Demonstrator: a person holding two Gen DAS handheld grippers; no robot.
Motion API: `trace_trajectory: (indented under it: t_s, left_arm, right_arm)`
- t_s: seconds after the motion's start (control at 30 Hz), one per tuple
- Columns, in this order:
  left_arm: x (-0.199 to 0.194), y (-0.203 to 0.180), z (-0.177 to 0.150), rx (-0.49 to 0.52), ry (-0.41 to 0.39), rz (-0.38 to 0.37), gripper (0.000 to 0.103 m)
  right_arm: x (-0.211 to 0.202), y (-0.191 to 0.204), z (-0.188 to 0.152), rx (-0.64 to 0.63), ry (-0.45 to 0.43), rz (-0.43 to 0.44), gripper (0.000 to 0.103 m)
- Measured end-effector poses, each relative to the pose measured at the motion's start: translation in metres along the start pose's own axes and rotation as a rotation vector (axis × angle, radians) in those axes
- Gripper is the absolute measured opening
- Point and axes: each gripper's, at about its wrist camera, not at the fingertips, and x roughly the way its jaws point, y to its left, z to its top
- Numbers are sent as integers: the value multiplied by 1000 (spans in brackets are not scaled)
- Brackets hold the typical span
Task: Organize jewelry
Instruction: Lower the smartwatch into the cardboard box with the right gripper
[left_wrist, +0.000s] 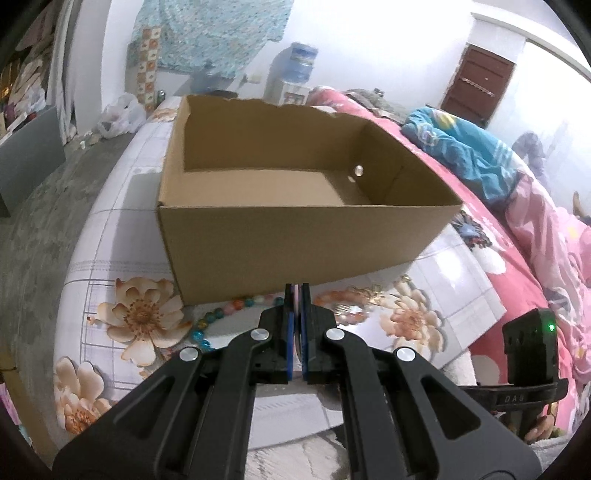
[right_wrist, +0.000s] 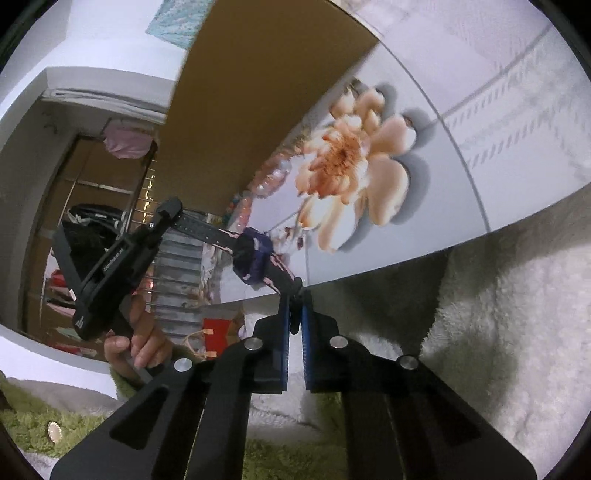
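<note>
In the left wrist view my left gripper (left_wrist: 296, 291) is shut on a thin pink strap, just in front of an open, empty cardboard box (left_wrist: 295, 236). Two bead bracelets lie at the box's near wall: a teal and multicoloured one (left_wrist: 218, 317) to the left, an orange and pink one (left_wrist: 347, 306) to the right. In the right wrist view my right gripper (right_wrist: 294, 295) is shut on the other end of a black and pink strap (right_wrist: 258, 258) with a dark blue part on it. The left gripper (right_wrist: 110, 258) holds its far end. The beads (right_wrist: 269, 177) show blurred by the box (right_wrist: 240, 110).
The box stands on a white floral-print board (left_wrist: 110, 258) laid over a bed. Pink bedding (left_wrist: 535, 240) and a blue cloth (left_wrist: 461, 147) lie to the right. A white fluffy cover (right_wrist: 498, 332) and green rug (right_wrist: 37, 424) lie below the board's edge.
</note>
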Motion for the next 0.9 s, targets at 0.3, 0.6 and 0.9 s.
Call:
trace_trajectory:
  t_s: [0.3, 0.6, 0.9]
  left_arm:
    - [-42, -29, 1, 55, -78, -59, 2]
    - [-82, -47, 44, 107, -188, -102, 2]
    - [-20, -31, 143, 126, -116, 66, 2]
  right_arm:
    - [-39, 51, -10, -152, -112, -103, 6]
    - [-92, 126, 26, -412, -252, -167, 6]
    - [-38, 175, 178, -487, -144, -240, 6]
